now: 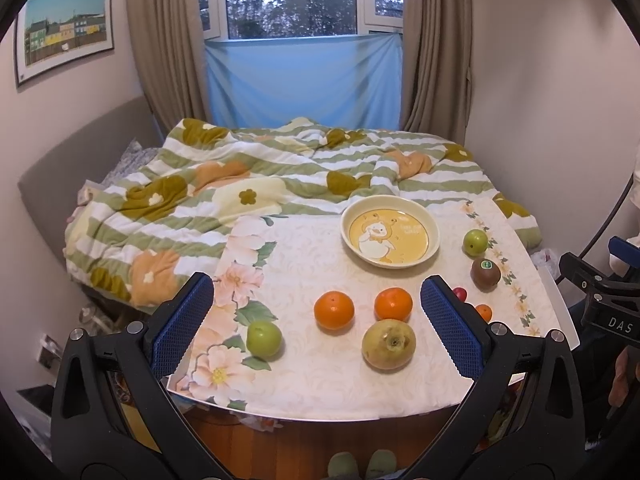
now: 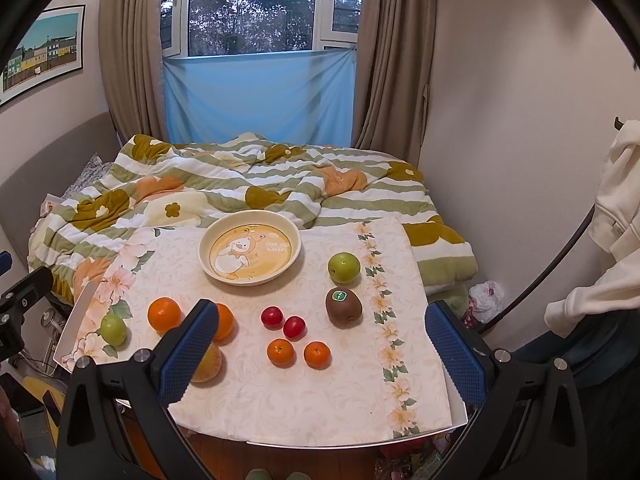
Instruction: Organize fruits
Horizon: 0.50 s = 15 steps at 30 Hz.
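Both grippers, left (image 1: 316, 320) and right (image 2: 322, 344), are held wide apart above the near table edge, nothing gripped. Fruit is scattered on the cloth (image 2: 304, 396); the bowl (image 2: 294, 260) sits empty behind it, likely the collection point.

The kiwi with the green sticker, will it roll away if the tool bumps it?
Probably a little. The kiwi is egg-shaped, so it would likely wobble rather than roll straight. It sits on the cloth-covered table, which should slow it. Its fuzzy-looking skin probably grips well, though squeezing hard might bruise it.
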Available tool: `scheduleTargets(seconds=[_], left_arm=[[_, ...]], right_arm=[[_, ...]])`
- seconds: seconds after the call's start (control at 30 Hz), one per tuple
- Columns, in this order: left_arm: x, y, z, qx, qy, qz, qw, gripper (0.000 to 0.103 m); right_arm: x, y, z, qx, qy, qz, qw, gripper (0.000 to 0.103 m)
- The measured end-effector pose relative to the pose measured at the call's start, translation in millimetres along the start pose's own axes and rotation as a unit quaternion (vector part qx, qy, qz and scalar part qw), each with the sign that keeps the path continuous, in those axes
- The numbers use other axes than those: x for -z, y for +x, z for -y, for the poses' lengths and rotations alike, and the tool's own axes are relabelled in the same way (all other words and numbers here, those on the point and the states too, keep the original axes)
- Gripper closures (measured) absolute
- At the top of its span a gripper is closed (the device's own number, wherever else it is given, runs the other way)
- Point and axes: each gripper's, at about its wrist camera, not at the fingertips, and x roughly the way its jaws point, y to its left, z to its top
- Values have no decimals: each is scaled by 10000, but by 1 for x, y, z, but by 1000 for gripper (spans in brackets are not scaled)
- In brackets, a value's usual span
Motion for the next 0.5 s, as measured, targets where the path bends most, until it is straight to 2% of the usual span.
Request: scheduleTargets(seconds=[0.5], left_arm=[[0,-1,-4,-21,-7,-18,10000,0]], right_arm=[[0,1,0,-5,5,-5,10000,0]])
